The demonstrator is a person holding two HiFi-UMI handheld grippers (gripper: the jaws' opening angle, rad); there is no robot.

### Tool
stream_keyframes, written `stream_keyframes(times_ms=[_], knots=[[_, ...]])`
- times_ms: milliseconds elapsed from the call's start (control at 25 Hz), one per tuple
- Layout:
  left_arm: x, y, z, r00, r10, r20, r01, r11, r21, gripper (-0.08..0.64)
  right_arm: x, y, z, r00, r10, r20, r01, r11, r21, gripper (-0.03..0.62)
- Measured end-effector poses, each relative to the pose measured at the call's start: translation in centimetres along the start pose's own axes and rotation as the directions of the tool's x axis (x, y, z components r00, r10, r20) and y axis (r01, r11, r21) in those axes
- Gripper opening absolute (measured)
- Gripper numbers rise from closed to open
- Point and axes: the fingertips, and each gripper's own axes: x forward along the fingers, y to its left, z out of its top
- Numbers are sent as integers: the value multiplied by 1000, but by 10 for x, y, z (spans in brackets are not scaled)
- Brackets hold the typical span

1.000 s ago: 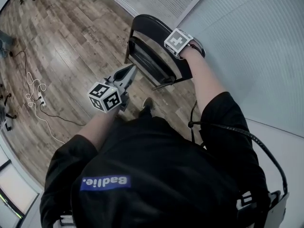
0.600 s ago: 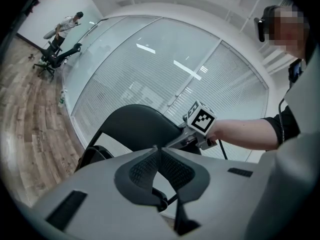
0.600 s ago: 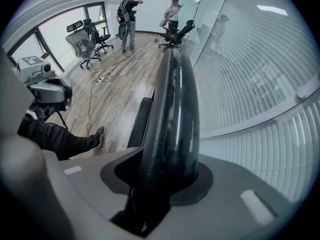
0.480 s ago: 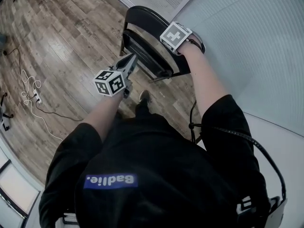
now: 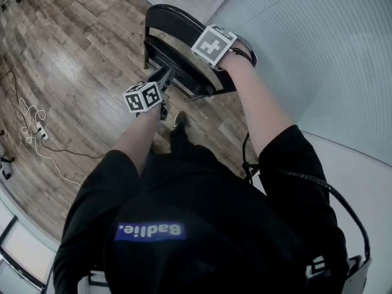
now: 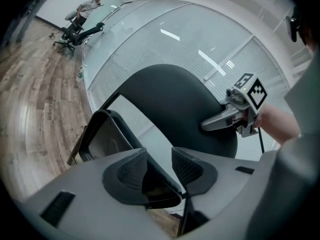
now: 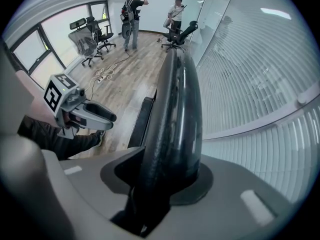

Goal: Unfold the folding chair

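The black folding chair (image 5: pixel 184 72) stands folded against the glass wall, with its seat (image 6: pixel 107 134) tipped up in front of the backrest (image 6: pixel 170 101). My right gripper (image 5: pixel 220 57) points down and is shut on the backrest's top edge (image 7: pixel 172 109). My left gripper (image 5: pixel 166 73) reaches level at the seat's lower front edge (image 6: pixel 162 191). Its jaws are opening, and the seat's rim lies between the pads (image 6: pixel 131 171) without being pressed. In the left gripper view the right gripper (image 6: pixel 225 119) shows on the backrest. The left gripper (image 7: pixel 95 115) shows in the right gripper view.
A glass wall with blinds (image 5: pixel 318 54) runs behind and right of the chair. A power strip with white cable (image 5: pixel 30 127) lies on the wood floor at left. My shoe (image 5: pixel 179 120) is just before the chair. Office chairs (image 7: pixel 92 36) and people (image 7: pixel 132 9) stand far back.
My left gripper has come down and in toward the chair's seat, from mid-air to its front edge. The right gripper has stayed on the backrest's top.
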Motion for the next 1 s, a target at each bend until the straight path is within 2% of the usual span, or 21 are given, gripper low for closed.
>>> stream_keyframes(times_ms=[160, 280, 440, 600, 760, 880, 1000], knots=[[14, 19, -17, 1000, 18, -17, -19, 994, -109, 178, -5, 14, 5, 1000, 4, -3, -4, 1000, -11, 141], [25, 33, -24, 999, 51, -19, -53, 985, -162, 207, -8, 20, 7, 1000, 1, -2, -1, 1000, -14, 141], [40, 48, -34, 995, 94, -23, -96, 975, -201, 247, -7, 28, 5, 1000, -8, -3, 7, 1000, -14, 141], [55, 56, -42, 992, 127, -26, -129, 961, -245, 252, -5, 36, 2, 1000, -9, 1, 9, 1000, -13, 141], [69, 53, -46, 992, 125, -31, -128, 948, -291, 250, -8, 44, 3, 1000, -3, 5, 3, 1000, -11, 140], [84, 53, -52, 991, 118, -67, -133, 940, -314, 250, -9, 48, 6, 1000, 9, 14, -9, 1000, -6, 132], [90, 57, -59, 984, 141, -107, -168, 939, -300, 249, -8, 53, 5, 1000, 17, 20, -17, 1000, -1, 121]])
